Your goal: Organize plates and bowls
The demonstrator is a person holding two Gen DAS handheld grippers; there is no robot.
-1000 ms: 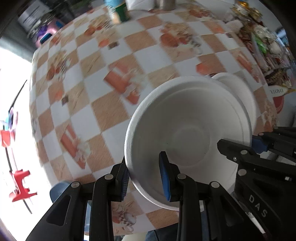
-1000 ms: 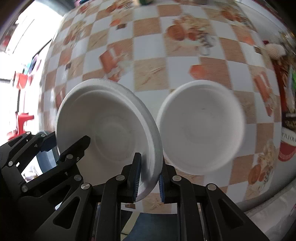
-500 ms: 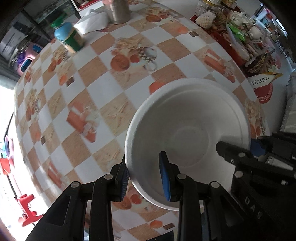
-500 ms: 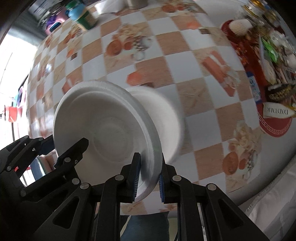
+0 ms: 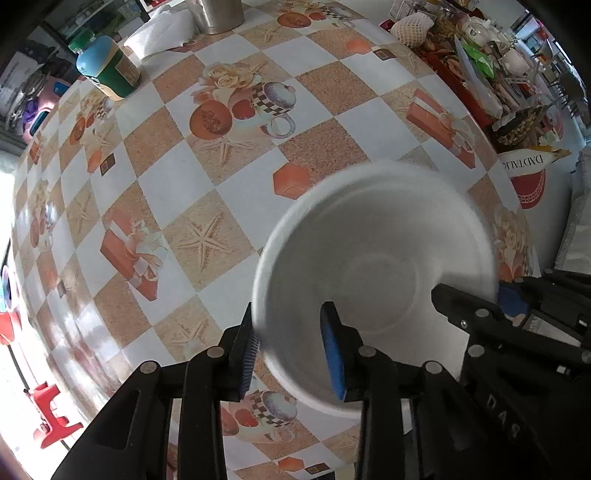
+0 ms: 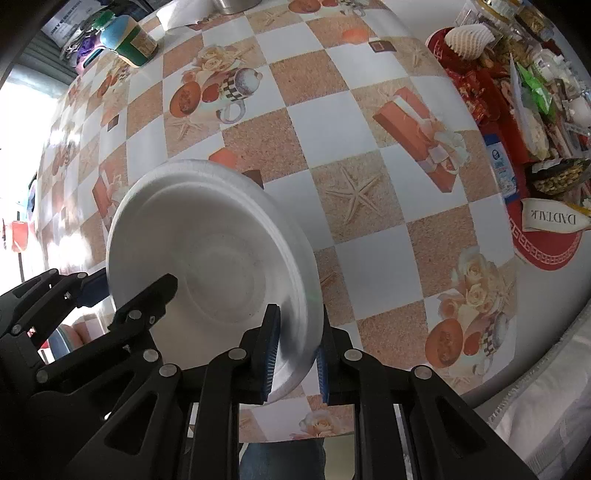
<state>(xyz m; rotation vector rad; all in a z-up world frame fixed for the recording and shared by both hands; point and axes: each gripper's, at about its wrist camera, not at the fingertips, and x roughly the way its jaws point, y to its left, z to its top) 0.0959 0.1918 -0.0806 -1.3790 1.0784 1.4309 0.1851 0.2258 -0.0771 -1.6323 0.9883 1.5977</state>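
In the left wrist view a white foam bowl [image 5: 373, 266] hangs between the fingers of my left gripper [image 5: 291, 350]. Its near rim looks blurred while the table looks sharp. The jaws are opening, and the pads stand a little off the bowl's wall. My right gripper [image 6: 295, 354] is shut on the near rim of a white foam plate [image 6: 207, 254], which it holds tilted above the checked tablecloth [image 6: 369, 122]. Each gripper shows in the other's view: the right gripper [image 5: 476, 295] beside the bowl, the left gripper [image 6: 129, 284] at the plate's left edge. The plate hides the bowl in the right wrist view.
A green and blue bottle [image 5: 107, 70], a steel cup [image 5: 218, 14] and white tissue [image 5: 159, 33] stand at the table's far side. A red tray of snacks [image 6: 517, 92] fills the right side. The table's near edge [image 6: 480, 384] curves just below the grippers.
Both grippers have travelled across the table and sunk a little. The left jaws stand wider and the bowl has gone blurred. A second bowl that stood on the table is now hidden.
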